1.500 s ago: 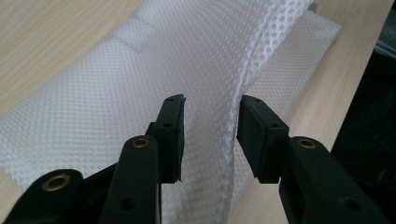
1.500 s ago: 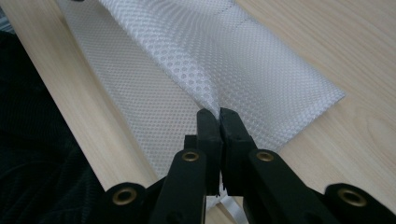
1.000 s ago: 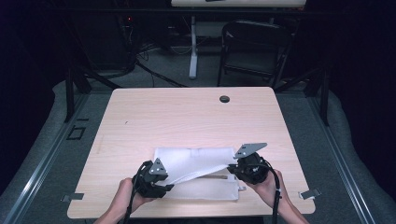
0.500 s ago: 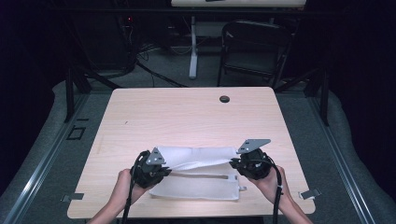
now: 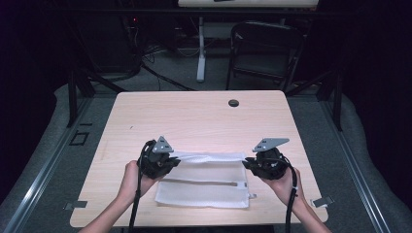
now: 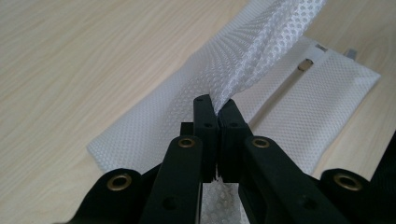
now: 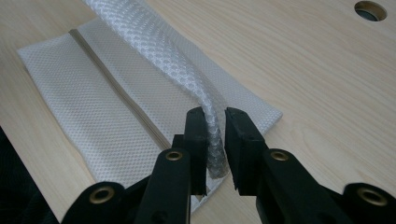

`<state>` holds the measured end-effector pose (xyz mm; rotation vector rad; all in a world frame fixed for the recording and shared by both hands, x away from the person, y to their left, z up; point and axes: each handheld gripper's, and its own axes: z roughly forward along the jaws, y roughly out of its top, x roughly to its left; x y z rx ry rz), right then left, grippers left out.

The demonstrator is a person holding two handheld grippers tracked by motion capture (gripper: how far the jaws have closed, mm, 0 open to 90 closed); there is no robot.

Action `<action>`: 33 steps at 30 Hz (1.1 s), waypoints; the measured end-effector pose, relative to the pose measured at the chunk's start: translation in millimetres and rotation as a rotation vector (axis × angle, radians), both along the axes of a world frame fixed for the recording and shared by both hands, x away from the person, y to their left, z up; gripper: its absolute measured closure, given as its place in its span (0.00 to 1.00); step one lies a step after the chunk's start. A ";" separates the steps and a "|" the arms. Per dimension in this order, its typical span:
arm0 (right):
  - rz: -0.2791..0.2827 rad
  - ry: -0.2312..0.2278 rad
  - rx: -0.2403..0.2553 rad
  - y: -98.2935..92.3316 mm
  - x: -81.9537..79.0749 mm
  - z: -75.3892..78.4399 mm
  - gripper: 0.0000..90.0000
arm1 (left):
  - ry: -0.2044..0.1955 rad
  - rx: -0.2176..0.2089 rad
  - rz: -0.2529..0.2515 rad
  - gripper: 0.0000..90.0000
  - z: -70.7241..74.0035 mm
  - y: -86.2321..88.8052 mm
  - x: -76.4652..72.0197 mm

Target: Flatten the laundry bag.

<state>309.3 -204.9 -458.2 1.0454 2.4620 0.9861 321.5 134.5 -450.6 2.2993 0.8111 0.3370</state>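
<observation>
A white mesh bag [image 5: 204, 191] with a zip [image 5: 199, 182] lies flat near the table's front edge. Its far edge is lifted into a bunched, taut band between the two grippers. My left gripper [image 5: 171, 160] is at the bag's left end, and its jaws [image 6: 216, 105] are shut tight on the mesh [image 6: 252, 60]. At the right end my right gripper [image 5: 247, 165] holds the rolled mesh [image 7: 187, 60]. Its jaws [image 7: 215, 116] have just been opening a little, and the roll still fills the narrow gap between them.
The pale wooden table [image 5: 194, 121] has a round cable hole [image 5: 233, 103] at its far middle. A dark folding chair [image 5: 265, 43] and a white table leg [image 5: 200, 48] stand behind it on the floor. Metal clips [image 5: 323, 201] sit at the front corners.
The left gripper has closed on the mesh and lifted away from the front edge. The loose wide flap has drawn into a narrow stretched band. The right gripper has stayed put.
</observation>
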 end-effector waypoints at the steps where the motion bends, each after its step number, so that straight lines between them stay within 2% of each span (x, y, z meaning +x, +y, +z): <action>1: 0.000 0.003 0.000 -0.4 1.2 0.4 0.84 | 0.000 0.004 0.004 0.99 1.6 -0.4 2.3; 6: -0.024 0.008 0.029 -6.8 -0.6 2.3 0.65 | 0.013 -0.010 0.034 0.99 10.4 -1.4 15.0; 9: -0.052 0.003 0.035 -16.3 -5.2 4.7 0.58 | 0.010 -0.020 0.057 0.99 15.9 -2.7 22.1; 13: -0.063 0.007 0.038 -25.9 -13.0 2.7 0.57 | 0.027 -0.031 0.081 0.99 21.8 -2.8 32.0; 19: -0.037 0.001 0.030 -23.6 -25.1 -2.1 0.57 | 0.025 -0.023 0.098 0.99 26.8 -4.9 43.7; 23: 0.009 0.005 0.015 -12.5 -27.9 -8.9 0.66 | 0.028 -0.024 0.112 0.99 29.3 -6.8 52.0; 24: 0.027 0.021 -0.001 -8.8 -27.8 -11.7 0.70 | 0.026 -0.023 0.113 0.99 29.7 -7.5 53.9; 25: 0.044 0.030 -0.012 -5.0 -27.8 -15.7 0.80 | 0.028 -0.022 0.113 0.99 30.3 -7.9 55.9; 28: 0.101 0.067 -0.046 7.6 -26.4 -31.7 0.96 | 0.024 -0.011 0.119 0.99 31.7 -9.7 61.6; 30: 0.134 0.103 -0.077 15.7 -22.2 -44.1 1.00 | 0.024 -0.010 0.123 0.99 32.0 -10.6 65.3; 33: 0.166 0.142 -0.124 28.2 -14.9 -63.0 1.00 | 0.026 -0.007 0.128 0.99 31.5 -11.7 70.4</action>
